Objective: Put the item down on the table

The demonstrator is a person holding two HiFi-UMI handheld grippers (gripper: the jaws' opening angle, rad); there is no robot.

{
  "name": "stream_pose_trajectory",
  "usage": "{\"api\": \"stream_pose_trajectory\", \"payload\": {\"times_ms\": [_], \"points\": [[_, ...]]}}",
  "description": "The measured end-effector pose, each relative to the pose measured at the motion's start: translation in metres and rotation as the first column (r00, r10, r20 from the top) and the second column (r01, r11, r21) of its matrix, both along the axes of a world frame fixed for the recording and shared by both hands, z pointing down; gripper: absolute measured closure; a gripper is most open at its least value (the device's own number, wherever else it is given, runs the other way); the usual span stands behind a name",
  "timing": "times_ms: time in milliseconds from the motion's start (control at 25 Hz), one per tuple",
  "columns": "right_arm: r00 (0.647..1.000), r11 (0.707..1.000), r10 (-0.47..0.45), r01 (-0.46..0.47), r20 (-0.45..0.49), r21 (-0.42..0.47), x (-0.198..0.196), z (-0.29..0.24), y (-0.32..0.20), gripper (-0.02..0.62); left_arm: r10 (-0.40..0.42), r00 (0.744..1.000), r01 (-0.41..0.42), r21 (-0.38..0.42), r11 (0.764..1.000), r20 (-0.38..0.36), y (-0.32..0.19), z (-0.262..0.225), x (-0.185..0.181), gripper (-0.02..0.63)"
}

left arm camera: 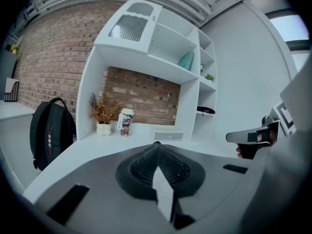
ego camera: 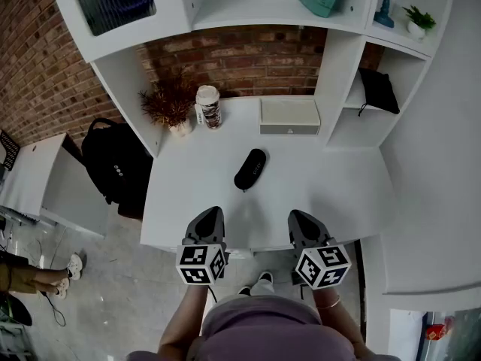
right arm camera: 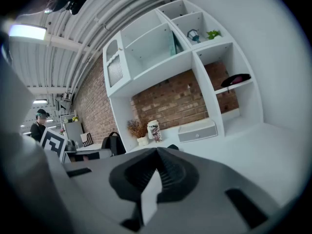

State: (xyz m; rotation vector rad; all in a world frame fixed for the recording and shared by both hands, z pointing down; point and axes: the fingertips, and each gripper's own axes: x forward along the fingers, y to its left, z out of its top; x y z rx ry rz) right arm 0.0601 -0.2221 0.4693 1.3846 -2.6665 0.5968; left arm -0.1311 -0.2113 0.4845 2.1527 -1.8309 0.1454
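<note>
The black oblong case (ego camera: 250, 169) lies flat on the white counter (ego camera: 338, 186) near its middle, long axis running from 1 o'clock to 7 o'clock in the head view. Nothing touches it. No print on it can be read.

The left hand-held gripper (ego camera: 211, 215) and the right hand-held gripper (ego camera: 300, 218) sit side by side at the counter's 6 o'clock edge. Each has its jaws pressed together with nothing between them. The case is at roughly 1 o'clock from the left one and 11 o'clock from the right one, well apart from both.

At the counter's 11 o'clock stands a lidded paper cup (ego camera: 208, 107) with a dark printed sleeve; the lettering is too small to read and its contents are hidden. Just beside it, at its 9 o'clock, a white pot (ego camera: 179, 128) holds a dried brown plant (ego camera: 168, 101). At 12 o'clock a shut white drawer box (ego camera: 289, 116) sits against the brick wall (ego camera: 240, 55).

A black backpack (ego camera: 116, 160) stands on the floor at 9 o'clock; its small white marks are unreadable. On the shelf unit, a little white pot (ego camera: 415, 28) holds a green plant (ego camera: 419, 15).
</note>
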Motion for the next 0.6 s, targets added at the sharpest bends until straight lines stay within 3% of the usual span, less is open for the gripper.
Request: {"api": "stream_pose_trajectory", "payload": {"times_ms": [600], "points": [[1.000,1.000,0.000,0.000,-0.002,-0.006,0.0007,0.0024,-0.0073,0.601,-0.001,1.000,0.001,-0.029,1.000,-0.008,-0.0051,0.0098,0.0005,0.604]]}}
